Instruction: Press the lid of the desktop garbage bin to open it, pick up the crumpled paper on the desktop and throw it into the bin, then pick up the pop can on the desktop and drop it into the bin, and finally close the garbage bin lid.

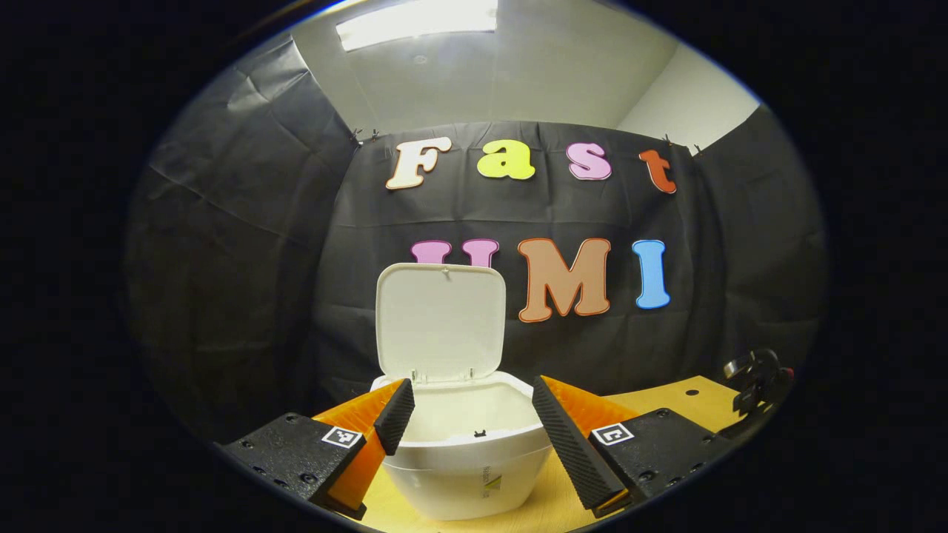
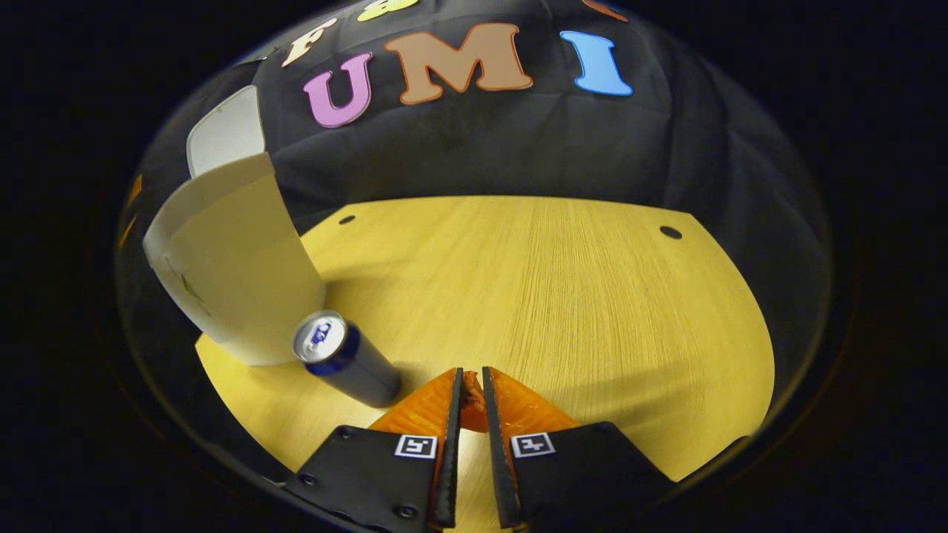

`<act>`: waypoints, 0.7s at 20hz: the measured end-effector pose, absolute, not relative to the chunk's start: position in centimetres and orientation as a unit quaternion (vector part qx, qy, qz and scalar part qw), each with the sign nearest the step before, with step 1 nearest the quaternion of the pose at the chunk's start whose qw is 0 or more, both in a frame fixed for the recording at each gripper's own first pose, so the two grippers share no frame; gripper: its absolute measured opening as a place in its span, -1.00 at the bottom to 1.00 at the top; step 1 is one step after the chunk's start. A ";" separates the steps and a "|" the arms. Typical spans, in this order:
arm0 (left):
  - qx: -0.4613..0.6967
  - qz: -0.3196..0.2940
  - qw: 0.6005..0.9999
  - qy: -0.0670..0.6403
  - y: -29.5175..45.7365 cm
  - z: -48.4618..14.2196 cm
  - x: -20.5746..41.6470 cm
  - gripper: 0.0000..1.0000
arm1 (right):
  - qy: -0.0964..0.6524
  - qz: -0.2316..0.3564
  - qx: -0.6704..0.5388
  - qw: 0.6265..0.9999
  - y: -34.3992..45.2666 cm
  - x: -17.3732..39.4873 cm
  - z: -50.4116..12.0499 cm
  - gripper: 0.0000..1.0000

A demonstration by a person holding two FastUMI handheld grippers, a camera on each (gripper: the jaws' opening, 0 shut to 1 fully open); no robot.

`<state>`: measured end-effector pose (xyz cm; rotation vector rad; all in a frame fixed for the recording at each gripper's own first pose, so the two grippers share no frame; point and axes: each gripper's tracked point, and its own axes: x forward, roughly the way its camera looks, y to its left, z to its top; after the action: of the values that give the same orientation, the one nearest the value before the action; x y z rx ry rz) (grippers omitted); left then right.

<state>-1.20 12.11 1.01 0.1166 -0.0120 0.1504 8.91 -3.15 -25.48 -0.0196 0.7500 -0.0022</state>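
Left gripper (image 1: 468,416) apart before bin (image 1: 474,459), lid (image 1: 441,322) up; right gripper (image 2: 471,385) nearly together, empty; can (image 2: 344,357) upright.

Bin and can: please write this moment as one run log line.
bin: lid up | can: upright on table, beside bin | left gripper: open, empty | right gripper: nearly closed, empty

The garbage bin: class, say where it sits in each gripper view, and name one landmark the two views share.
Left gripper view: the garbage bin sits low and centre on the desk, between the open fingers of the left hand-held gripper, with its lid raised.
Right gripper view: it stands at the left edge, just behind the upright pop can.
Shared landmark: the wooden desktop.
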 end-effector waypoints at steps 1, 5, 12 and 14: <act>0.057 0.077 0.995 -0.005 12.3 0.9 -1.3 0.92 | 0.353 0.008 -0.013 0.935 -2.4 9.3 -23.8 -0.55; 0.053 0.086 0.995 -0.002 13.3 0.6 -1.7 0.92 | 0.285 0.073 -0.038 0.955 3.8 11.4 -15.7 -0.55; 0.068 0.136 0.988 0.005 17.1 0.5 -4.9 0.97 | 0.171 0.231 -0.076 0.955 19.3 14.4 -5.3 -0.56; 0.070 0.157 0.985 0.006 18.4 0.6 -6.4 0.92 | 0.162 0.258 -0.086 0.949 22.4 15.5 -4.7 -0.57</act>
<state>-6.38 18.42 0.65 0.1401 0.0114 0.3151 15.47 22.37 -4.73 -0.1751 0.3305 0.5246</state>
